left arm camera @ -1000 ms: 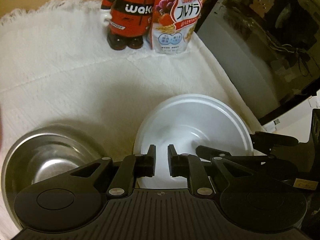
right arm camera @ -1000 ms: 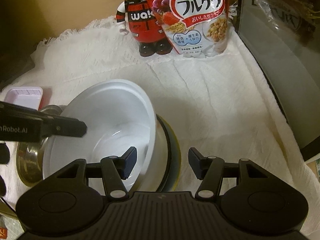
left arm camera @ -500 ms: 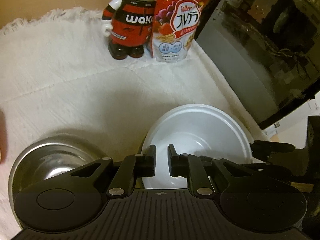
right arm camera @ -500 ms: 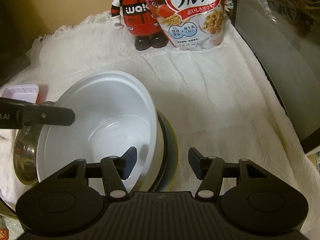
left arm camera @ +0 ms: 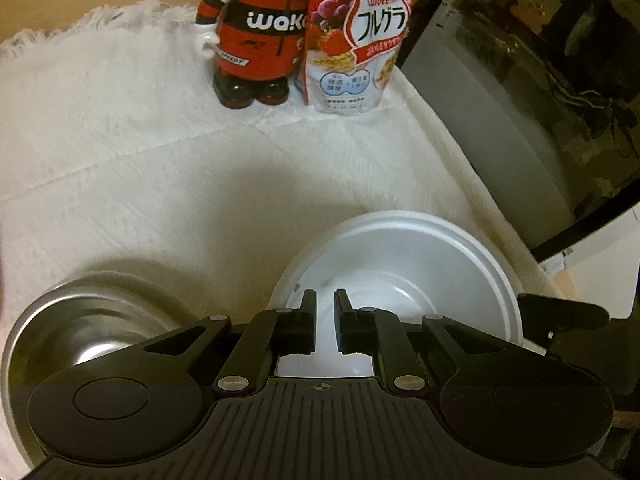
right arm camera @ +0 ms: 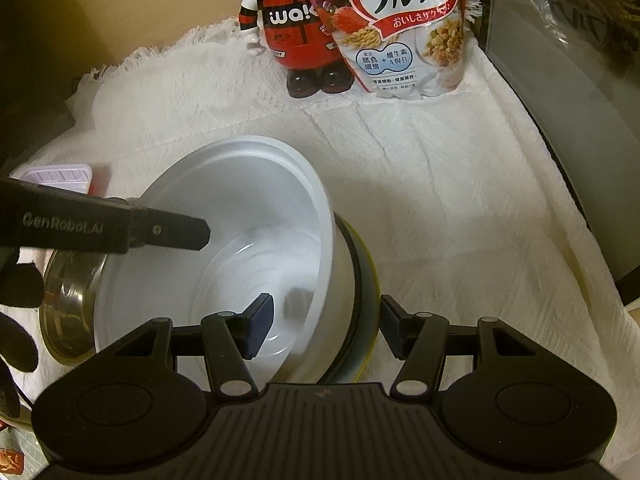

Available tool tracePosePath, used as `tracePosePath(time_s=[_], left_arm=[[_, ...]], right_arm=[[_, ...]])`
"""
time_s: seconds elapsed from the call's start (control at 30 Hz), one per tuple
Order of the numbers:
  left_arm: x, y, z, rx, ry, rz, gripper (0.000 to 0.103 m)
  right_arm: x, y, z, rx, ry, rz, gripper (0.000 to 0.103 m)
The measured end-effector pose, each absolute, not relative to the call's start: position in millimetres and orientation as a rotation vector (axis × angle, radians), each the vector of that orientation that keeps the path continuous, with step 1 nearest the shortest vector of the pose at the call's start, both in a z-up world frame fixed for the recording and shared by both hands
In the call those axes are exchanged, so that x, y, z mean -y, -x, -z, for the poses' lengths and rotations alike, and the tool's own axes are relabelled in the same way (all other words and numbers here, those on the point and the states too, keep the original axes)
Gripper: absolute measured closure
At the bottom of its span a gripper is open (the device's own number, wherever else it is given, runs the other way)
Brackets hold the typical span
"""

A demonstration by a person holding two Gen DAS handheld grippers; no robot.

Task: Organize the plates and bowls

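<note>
Black gripper (right arm camera: 324,328) with silver screws, blue-padded jaws, "GenRobot.AI" lettering

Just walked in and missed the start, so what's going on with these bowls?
A person with a gripper in each hand is sorting dishes on a white cloth. The left gripper is shut on the near rim of the white bowl, which sits tilted on a dark, yellow-edged plate. The right gripper is open, its fingers straddling the bowl's wall and the plate's edge. A steel bowl waits alongside.
</note>
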State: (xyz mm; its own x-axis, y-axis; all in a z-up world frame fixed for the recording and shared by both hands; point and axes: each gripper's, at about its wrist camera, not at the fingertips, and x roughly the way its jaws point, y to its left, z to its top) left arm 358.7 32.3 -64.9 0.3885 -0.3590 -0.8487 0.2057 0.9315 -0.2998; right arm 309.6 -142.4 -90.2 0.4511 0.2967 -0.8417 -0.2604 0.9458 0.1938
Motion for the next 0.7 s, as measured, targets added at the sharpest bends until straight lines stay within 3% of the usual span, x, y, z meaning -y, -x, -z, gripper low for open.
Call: tracePosePath(time_s=[0.33,0.7], left_arm=[[-40.1,-361.2,64.8,-1.182,0.306,0.454,0.088],[-57.0,-340.8,17.8,-1.062,0.24,0.406,0.087]], right_arm=[[146.3,-317.9,102.4,-1.096,-0.092,-0.375,0.042],[171.7,-326.3,91.6,-1.088,-0.133,-0.35,0.043]])
